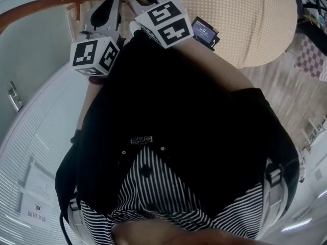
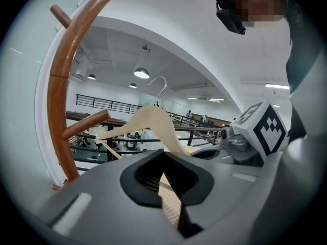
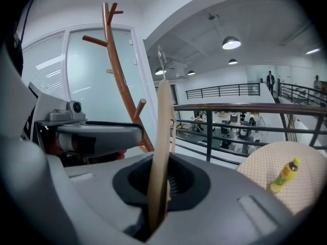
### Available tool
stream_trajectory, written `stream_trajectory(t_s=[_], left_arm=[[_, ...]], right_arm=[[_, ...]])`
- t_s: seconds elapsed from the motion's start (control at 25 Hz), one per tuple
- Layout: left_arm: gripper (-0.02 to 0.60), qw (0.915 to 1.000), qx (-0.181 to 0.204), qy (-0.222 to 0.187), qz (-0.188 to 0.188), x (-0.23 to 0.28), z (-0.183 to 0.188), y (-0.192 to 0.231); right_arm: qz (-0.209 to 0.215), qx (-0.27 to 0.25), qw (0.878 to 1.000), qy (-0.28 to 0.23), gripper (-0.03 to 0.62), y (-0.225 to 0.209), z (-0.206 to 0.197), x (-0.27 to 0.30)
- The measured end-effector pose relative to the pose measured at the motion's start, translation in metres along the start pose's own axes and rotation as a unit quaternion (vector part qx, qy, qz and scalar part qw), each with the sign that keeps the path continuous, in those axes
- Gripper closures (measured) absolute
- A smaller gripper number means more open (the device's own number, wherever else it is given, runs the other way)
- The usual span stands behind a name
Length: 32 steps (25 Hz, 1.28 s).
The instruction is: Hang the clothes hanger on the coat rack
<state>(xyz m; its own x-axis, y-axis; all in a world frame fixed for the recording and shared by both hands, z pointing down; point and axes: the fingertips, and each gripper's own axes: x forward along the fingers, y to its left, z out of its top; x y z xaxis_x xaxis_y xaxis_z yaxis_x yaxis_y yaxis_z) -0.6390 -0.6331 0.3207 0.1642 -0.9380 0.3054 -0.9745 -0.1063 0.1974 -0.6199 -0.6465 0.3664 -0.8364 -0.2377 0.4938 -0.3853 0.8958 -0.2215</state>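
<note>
Pale wooden clothes hanger (image 2: 148, 119), pinched by left tongs (image 2: 166, 182) and right tongs (image 3: 157, 200), is held just right of the curved brown wooden coat rack (image 2: 55, 86); recommend keeping it level and lowering its wire hook (image 2: 161, 83) over a peg (image 2: 87, 122).

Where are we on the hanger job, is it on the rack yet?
Not yet. Done: the hanger is lifted and close to the coat rack. In hand: the left gripper and the right gripper both clamp its wooden body, with the hook pointing up. Left: the hook is in open air, on no peg; it must go over one, then both grippers release.
</note>
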Motion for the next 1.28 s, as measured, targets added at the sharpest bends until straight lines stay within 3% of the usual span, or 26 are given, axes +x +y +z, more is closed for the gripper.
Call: stream_trajectory(t_s=[0.56, 0.96, 1.28], left_arm=[[0.580, 0.9998, -0.011, 0.011, -0.012, -0.010, -0.005, 0.026], [0.580, 0.9993, -0.032, 0.017, -0.006, -0.017, -0.017, 0.047], [0.580, 0.9990, -0.040, 0.021, -0.006, -0.022, -0.024, 0.054]], right_arm=[[0.009, -0.009, 0.999, 0.039, 0.568, 0.022, -0.007, 0.031], [-0.016, -0.089, 0.993, 0.082, 0.568, 0.031, -0.024, 0.045], [-0.010, -0.102, 0.987, 0.126, 0.568, 0.036, -0.046, 0.062]])
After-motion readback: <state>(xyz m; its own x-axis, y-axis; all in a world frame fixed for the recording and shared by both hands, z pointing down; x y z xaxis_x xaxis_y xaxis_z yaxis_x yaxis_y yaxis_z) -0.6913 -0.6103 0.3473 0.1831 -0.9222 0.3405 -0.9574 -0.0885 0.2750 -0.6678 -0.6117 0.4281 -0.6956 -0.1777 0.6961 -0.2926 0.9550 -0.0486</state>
